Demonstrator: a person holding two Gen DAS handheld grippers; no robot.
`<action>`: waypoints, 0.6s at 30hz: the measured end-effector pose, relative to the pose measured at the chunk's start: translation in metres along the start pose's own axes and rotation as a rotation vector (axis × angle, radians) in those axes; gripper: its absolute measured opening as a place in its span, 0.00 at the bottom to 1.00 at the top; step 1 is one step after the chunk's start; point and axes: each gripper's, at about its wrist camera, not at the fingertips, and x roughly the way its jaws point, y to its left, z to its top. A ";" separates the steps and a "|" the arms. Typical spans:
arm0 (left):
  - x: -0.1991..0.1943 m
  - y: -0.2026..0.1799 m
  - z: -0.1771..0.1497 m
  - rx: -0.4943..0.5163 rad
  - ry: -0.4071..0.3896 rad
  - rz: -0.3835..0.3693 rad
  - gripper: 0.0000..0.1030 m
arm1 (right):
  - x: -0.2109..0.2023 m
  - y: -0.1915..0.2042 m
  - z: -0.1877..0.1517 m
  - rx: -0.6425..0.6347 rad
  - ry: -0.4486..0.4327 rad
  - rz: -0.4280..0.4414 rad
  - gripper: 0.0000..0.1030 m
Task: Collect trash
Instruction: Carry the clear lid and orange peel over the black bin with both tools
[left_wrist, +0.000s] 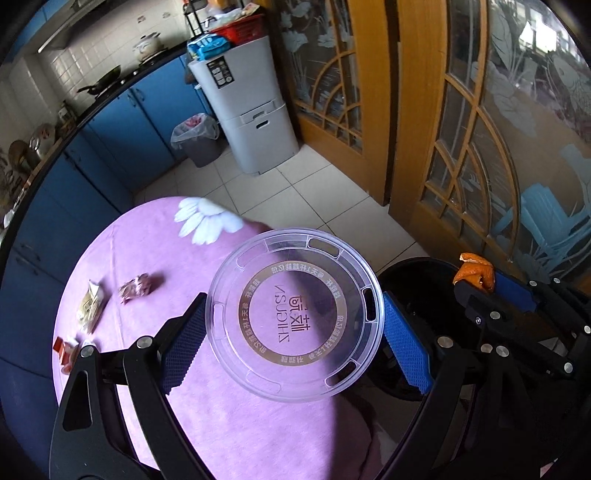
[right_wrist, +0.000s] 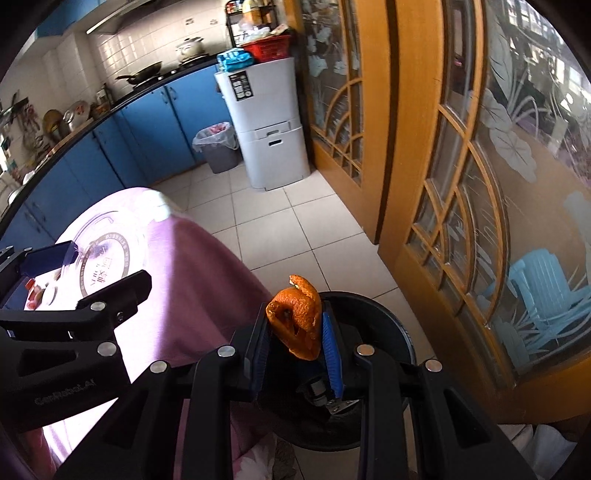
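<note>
Left wrist view: my left tongs (left_wrist: 293, 338) tilt steeply down, spread wide and clamped on a clear plastic lid (left_wrist: 297, 314), pads on its rim at 9 and 3 o'clock, above the pink-clothed worktop (left_wrist: 236, 417). Wrappers (left_wrist: 135, 288) lie on the cloth at 9 o'clock.

Right wrist view: my right tongs (right_wrist: 295, 338) also pitch down, nearly together, pinching an orange peel (right_wrist: 297, 317) over a black bin (right_wrist: 384, 325), w/ the worktop at 9 o'clock.
</note>
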 end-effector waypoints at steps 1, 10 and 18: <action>0.001 -0.002 0.001 0.003 0.000 0.000 0.86 | 0.001 -0.003 0.000 0.006 0.001 -0.002 0.26; 0.013 -0.023 0.009 0.033 0.018 -0.005 0.86 | 0.008 -0.030 -0.003 0.052 0.015 -0.017 0.26; 0.018 -0.042 0.013 0.061 0.022 -0.008 0.86 | 0.012 -0.047 -0.010 0.087 0.028 -0.024 0.26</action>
